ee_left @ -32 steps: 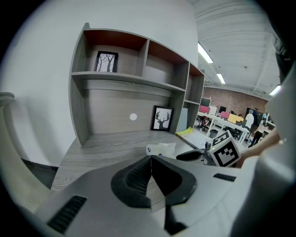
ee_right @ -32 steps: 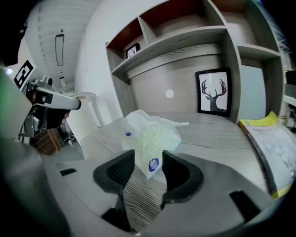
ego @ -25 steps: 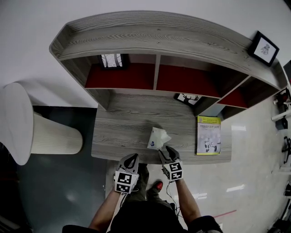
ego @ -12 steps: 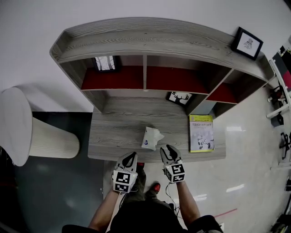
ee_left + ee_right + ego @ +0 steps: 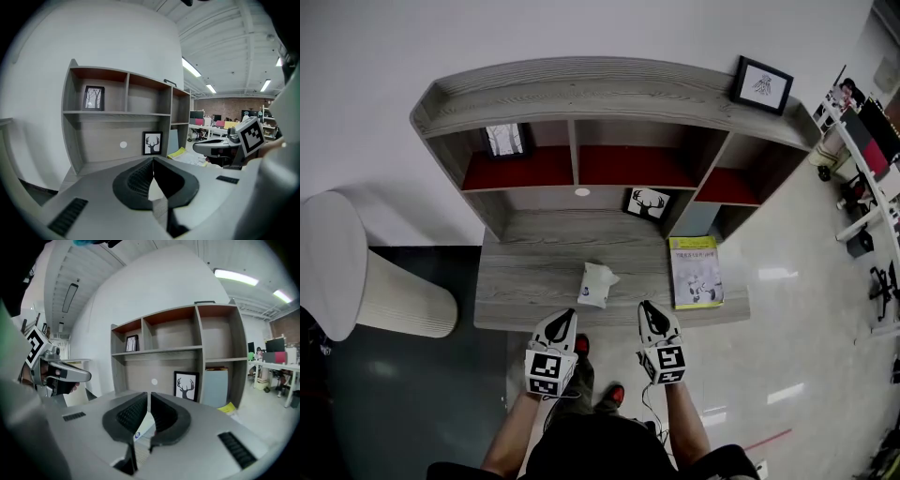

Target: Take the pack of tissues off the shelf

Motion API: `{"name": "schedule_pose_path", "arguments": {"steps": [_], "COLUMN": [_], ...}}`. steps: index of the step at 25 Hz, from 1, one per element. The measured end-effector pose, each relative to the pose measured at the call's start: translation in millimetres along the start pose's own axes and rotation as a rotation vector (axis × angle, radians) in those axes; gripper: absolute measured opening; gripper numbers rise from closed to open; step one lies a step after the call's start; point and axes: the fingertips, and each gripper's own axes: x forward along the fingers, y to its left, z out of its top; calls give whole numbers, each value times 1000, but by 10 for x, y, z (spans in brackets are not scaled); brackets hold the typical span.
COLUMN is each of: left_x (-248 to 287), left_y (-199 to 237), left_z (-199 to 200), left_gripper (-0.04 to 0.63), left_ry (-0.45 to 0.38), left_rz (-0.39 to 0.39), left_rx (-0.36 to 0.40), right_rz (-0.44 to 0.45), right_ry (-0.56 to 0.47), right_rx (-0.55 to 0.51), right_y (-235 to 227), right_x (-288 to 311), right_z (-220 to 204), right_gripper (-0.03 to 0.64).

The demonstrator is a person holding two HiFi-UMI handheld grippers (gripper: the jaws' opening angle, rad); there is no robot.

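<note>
The white pack of tissues (image 5: 594, 284) lies on the grey desk top (image 5: 525, 272), below the shelf unit (image 5: 609, 94); nothing touches it. My left gripper (image 5: 565, 320) hovers shut at the desk's front edge, left of the pack. My right gripper (image 5: 648, 310) hovers at the front edge to the pack's right; its jaws are closing, almost together, with nothing between them. In the right gripper view the pack (image 5: 144, 427) shows beyond the narrow gap of the right gripper (image 5: 149, 395). The left gripper (image 5: 153, 160) shows its tips touching.
A deer picture (image 5: 648, 203) leans at the desk's back. A yellow booklet (image 5: 695, 272) lies on the desk's right end. A tree picture (image 5: 504, 140) stands in the upper left compartment, another frame (image 5: 762, 84) on the shelf top. A white round bin (image 5: 356, 272) stands left.
Both grippers have drawn back from the pack to the desk's front edge. The right gripper's jaws, open wide beside the pack before, have come nearly together. The pack stays on the desk.
</note>
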Motion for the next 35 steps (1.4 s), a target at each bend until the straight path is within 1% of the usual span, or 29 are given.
{"name": "schedule_pose_path", "arguments": {"steps": [4, 7, 12, 15, 23, 29, 35], "left_x": [-159, -324, -569, -680, -995, -1124, -1199], "left_y": [-118, -224, -408, -517, -757, -879, -960], "left_z": [127, 250, 407, 436, 353, 283, 307], "left_gripper": [8, 8, 8, 8, 8, 8, 8], "left_ry": [-35, -66, -108, -126, -134, -131, -142], "left_rz": [-1, -2, -16, -25, -30, -32, -29], "left_rx": [2, 16, 31, 47, 67, 65, 77], "right_rz": [-20, -30, -14, -17, -32, -23, -23], "right_ry": [-47, -91, -166, -191, -198, -192, -199], "right_rx": [-24, -21, -28, -13, -3, 12, 15], "right_y": [-10, 21, 139, 198, 269, 344, 364], "right_x": [-271, -515, -922, -1141, -1541, -1655, -1767], "right_z": [179, 317, 542, 624, 577, 513, 510], "right_gripper": [40, 37, 37, 37, 37, 37, 37]}}
